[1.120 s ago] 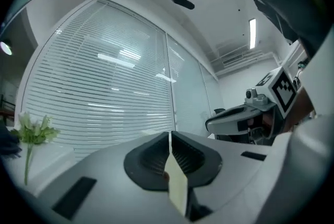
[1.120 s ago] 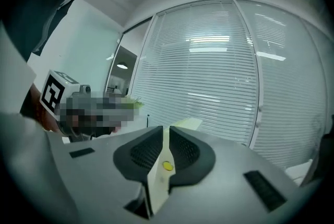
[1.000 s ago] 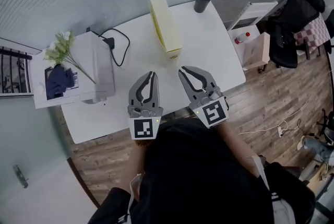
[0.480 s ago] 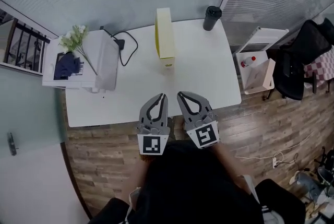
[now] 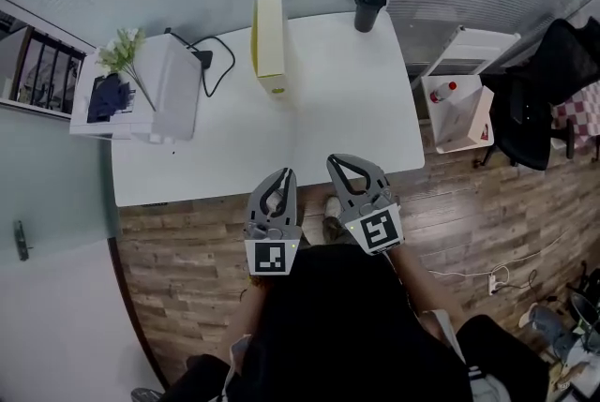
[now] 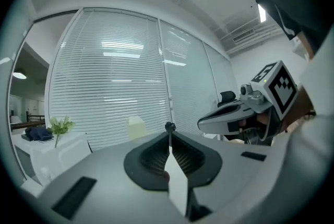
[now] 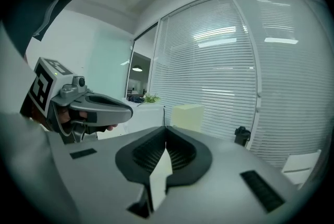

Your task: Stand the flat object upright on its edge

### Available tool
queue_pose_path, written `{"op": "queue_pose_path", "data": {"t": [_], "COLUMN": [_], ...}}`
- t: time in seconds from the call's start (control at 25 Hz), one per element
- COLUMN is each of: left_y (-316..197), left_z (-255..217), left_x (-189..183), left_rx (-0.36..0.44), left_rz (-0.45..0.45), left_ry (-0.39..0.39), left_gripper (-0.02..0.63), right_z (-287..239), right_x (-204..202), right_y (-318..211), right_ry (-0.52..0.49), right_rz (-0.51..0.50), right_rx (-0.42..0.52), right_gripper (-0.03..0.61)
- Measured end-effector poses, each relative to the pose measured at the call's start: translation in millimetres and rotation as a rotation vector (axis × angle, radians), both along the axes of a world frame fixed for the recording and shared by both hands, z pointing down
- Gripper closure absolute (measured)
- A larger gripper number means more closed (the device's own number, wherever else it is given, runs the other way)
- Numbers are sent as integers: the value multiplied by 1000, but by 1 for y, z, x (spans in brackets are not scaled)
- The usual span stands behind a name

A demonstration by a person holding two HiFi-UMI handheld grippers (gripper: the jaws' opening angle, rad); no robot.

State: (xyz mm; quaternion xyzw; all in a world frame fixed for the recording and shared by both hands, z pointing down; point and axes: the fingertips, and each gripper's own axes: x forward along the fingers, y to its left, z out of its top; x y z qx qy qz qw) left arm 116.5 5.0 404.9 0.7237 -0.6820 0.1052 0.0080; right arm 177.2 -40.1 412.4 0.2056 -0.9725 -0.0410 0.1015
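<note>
Yellow box (image 5: 269, 42) stands upright on the table (image 5: 319, 133), job seemingly done; left claw (image 5: 290, 172) and right claw (image 5: 332, 160) closed empty, no move needed

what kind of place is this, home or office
Most likely an office or meeting room: a plain white table, a black office chair nearby, and slatted blinds covering full-height glass walls.
</note>
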Motion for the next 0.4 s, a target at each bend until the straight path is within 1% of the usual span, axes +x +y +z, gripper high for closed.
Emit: {"op": "queue_pose_path", "data": {"t": [0.04,0.08,0.16,0.2,0.4], "left_y": [-3,-6,-11,-11,-7], "left_z": [-2,-5,-11,-12,-3], "left_x": [2,5,10,12,9], "left_rx": [10,24,44,48,17], "left_rz": [-4,5,40,47,11], "left_ry": [21,14,-47,-63,6], "left_gripper": [595,594,594,595,595], "right_z": [1,2,7,10,18], "right_x": [4,8,13,13,7], "right_y": [-3,-5,-9,-10,-11], "right_ry": [-5,-6,5,15,39], "right_rz": [2,4,0,-8,-61], "right_rx": [-3,-10,-15,-10,-5], "right_gripper": [571,571,571,571,571]}}
